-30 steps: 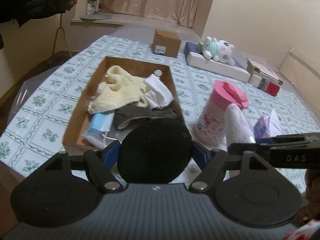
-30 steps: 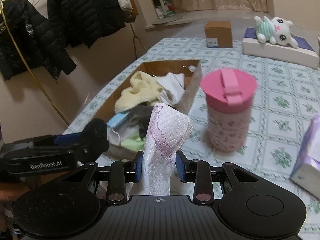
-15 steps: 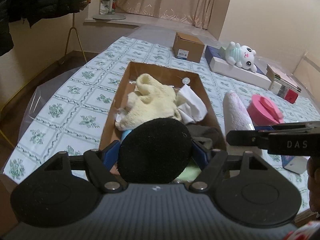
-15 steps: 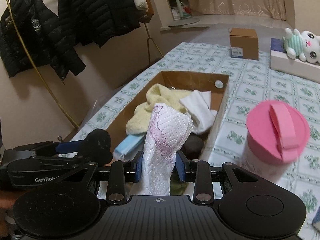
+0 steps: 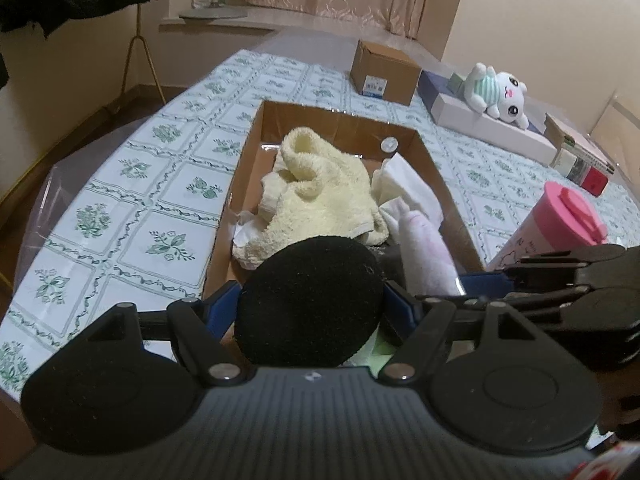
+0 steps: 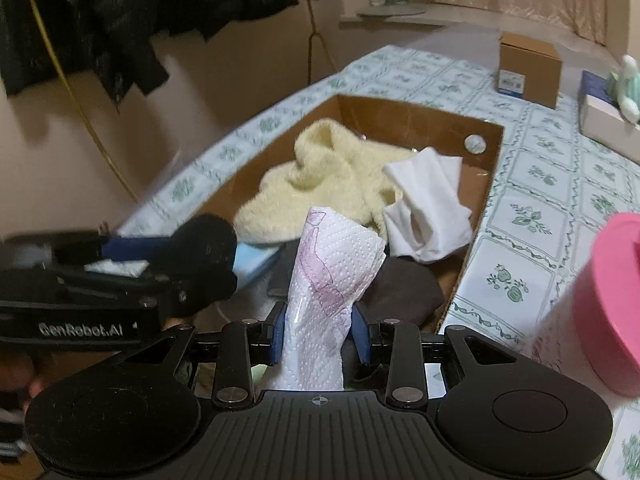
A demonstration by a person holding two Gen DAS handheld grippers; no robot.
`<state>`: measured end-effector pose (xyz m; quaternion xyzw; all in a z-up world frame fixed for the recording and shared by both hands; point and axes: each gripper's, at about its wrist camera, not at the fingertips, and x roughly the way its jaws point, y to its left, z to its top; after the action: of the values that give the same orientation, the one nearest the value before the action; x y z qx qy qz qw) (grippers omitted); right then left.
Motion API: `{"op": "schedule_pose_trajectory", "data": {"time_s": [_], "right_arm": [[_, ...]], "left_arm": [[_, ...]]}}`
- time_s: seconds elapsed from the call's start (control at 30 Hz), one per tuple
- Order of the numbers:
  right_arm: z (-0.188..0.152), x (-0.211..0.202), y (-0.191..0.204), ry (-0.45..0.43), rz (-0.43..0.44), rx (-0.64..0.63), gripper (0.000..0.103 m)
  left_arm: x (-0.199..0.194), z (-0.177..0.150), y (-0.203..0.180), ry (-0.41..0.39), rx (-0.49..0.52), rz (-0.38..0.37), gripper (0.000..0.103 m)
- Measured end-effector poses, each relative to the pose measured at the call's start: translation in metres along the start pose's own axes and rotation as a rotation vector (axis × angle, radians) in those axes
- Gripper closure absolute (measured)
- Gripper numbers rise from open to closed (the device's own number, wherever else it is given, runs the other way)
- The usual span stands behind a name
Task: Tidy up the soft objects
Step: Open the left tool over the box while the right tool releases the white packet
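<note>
My left gripper (image 5: 310, 300) is shut on a round black puff (image 5: 308, 300), held over the near end of the open cardboard box (image 5: 248, 160). My right gripper (image 6: 318, 328) is shut on a white tissue pack with pink print (image 6: 328, 276), also over the box's near end. The puff (image 6: 204, 244) and the tissue pack (image 5: 424, 248) each show in the other view. The box (image 6: 476, 208) holds a cream towel (image 5: 320, 196), a white cloth (image 6: 428, 208), a dark cloth (image 6: 404, 288) and a blue mask pack (image 6: 256, 260).
A pink-lidded cup (image 5: 556, 224) stands right of the box on the floral tablecloth (image 5: 120, 208). A small carton (image 5: 384, 70), a plush toy (image 5: 496, 94) on a flat white box and books (image 5: 580, 156) lie at the far side. Black jackets (image 6: 100, 12) hang on a rack at left.
Both grippers have moved left from beside the pink cup to over the box's near end, still holding the puff and the tissue pack.
</note>
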<state>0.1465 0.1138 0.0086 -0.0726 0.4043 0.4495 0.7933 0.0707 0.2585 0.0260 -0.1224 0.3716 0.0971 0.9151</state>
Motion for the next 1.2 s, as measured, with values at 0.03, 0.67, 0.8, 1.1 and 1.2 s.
{"op": "schedule_pose_trajectory", "data": {"time_s": [0.03, 0.67, 0.8, 1.1, 1.2], "right_arm": [[0.0, 0.005, 0.0, 0.008, -0.006, -0.012, 0.068], [0.008, 0.048, -0.004, 0.0, -0.098, -0.19, 0.068], [0.003, 0.045, -0.001, -0.008, -0.08, -0.212, 0.065], [-0.004, 0.027, 0.009, -0.051, -0.058, -0.243, 0.05], [-0.008, 0.018, 0.009, -0.063, -0.053, -0.229, 0.049]], "left_arm": [[0.004, 0.001, 0.001, 0.006, 0.003, 0.001, 0.029], [0.057, 0.018, 0.006, 0.041, 0.068, -0.026, 0.028], [0.055, 0.016, 0.006, 0.038, 0.067, -0.033, 0.028], [0.035, 0.015, 0.01, 0.0, 0.023, -0.018, 0.016], [0.026, 0.016, 0.01, -0.018, 0.018, -0.01, 0.014]]}}
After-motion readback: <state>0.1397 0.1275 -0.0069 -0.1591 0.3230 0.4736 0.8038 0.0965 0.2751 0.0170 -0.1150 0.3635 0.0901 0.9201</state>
